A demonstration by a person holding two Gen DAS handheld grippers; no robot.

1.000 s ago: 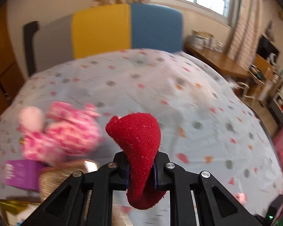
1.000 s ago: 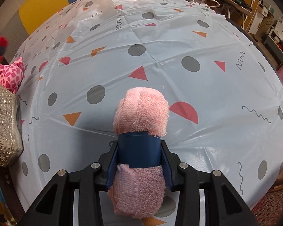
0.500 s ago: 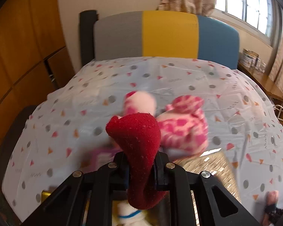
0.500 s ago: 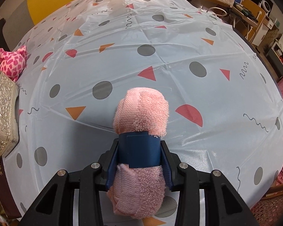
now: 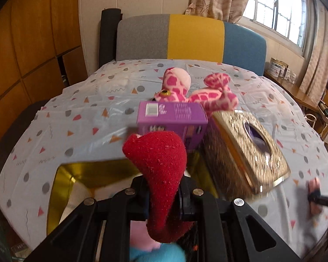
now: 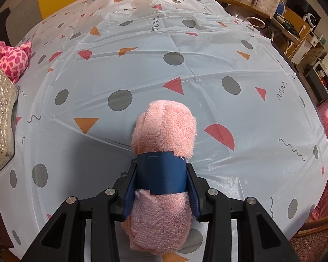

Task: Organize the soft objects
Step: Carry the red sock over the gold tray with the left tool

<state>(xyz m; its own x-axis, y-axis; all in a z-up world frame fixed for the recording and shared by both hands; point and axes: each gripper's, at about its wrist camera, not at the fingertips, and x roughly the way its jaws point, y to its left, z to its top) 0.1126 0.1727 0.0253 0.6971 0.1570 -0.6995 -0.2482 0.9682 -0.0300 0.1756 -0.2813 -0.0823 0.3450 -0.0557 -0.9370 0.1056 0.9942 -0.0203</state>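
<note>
The left gripper (image 5: 163, 198) is clenched on a red sock (image 5: 161, 174) above the gold-lined box (image 5: 76, 174) at the table's near edge; lower it well inside before letting go. The right gripper (image 6: 161, 185) clasps a rolled pink towel (image 6: 164, 135) over the patterned tablecloth (image 6: 207, 65); hold it steady meanwhile.

Two fisheye views, each looking forward along a handheld gripper; the left wrist view sits low over the patterned tablecloth (image 5: 81, 118), close behind the gold tissue box (image 5: 245, 150), facing the tricolour headboard (image 5: 185, 37) and the window beyond it; the right wrist view looks steeply down at the same cloth (image 6: 207, 69) from close above, with the tissue box (image 6: 0, 120) at its left edge; both views share that box, the pink spotted plush (image 5: 194, 91) (image 6: 13, 61) behind it, and the cloth.
</note>
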